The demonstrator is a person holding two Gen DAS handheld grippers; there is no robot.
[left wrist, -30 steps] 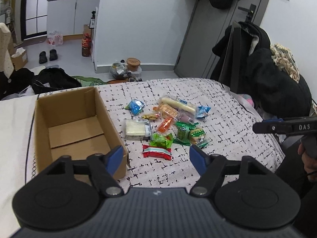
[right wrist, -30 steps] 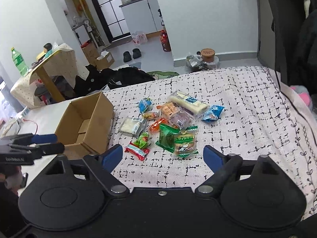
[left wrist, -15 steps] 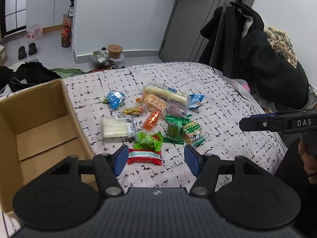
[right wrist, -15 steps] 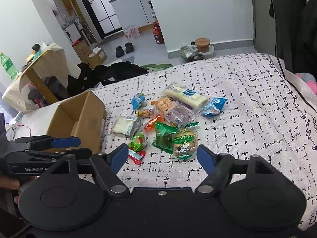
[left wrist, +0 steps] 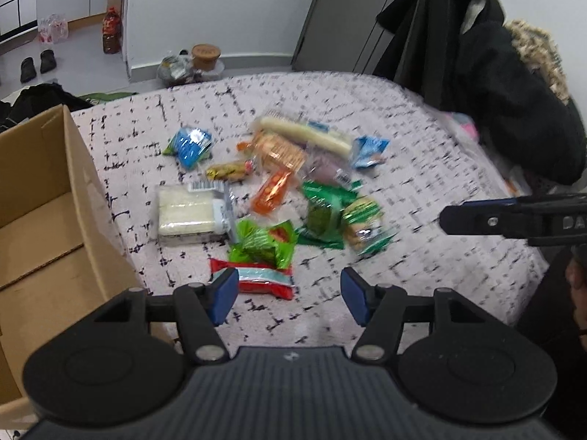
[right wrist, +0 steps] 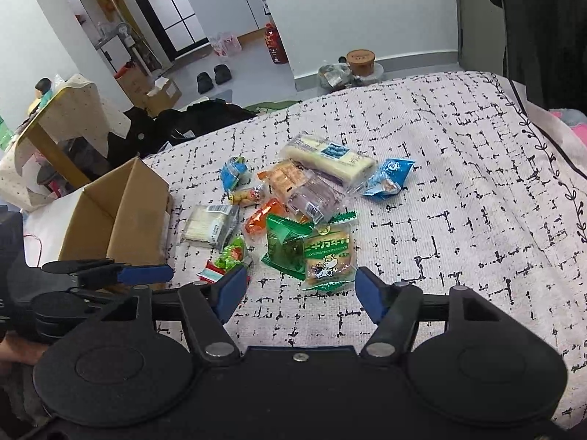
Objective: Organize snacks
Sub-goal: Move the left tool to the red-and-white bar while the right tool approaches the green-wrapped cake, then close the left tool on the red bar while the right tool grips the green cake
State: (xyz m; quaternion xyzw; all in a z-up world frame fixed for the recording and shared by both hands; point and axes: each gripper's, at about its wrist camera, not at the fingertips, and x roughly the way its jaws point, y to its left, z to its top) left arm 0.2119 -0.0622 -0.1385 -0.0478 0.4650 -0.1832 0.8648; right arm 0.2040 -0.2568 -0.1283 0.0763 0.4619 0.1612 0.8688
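Both grippers have come closer to the snack pile since a second ago, and the cardboard box has slid toward the left edge of the left wrist view. At far left, that box stands open-topped on the patterned bedspread, just beside the pile. Next comes the left gripper, jaws wide with nothing between them; the red and teal packet lies just ahead of its left pad. This packet looks light, soft and crinkly, likely slippery, so pinching across its flat middle seems safest. Further right, the right gripper is equally wide and empty, with the green cow-print packet just ahead between its pads, light and crushable.
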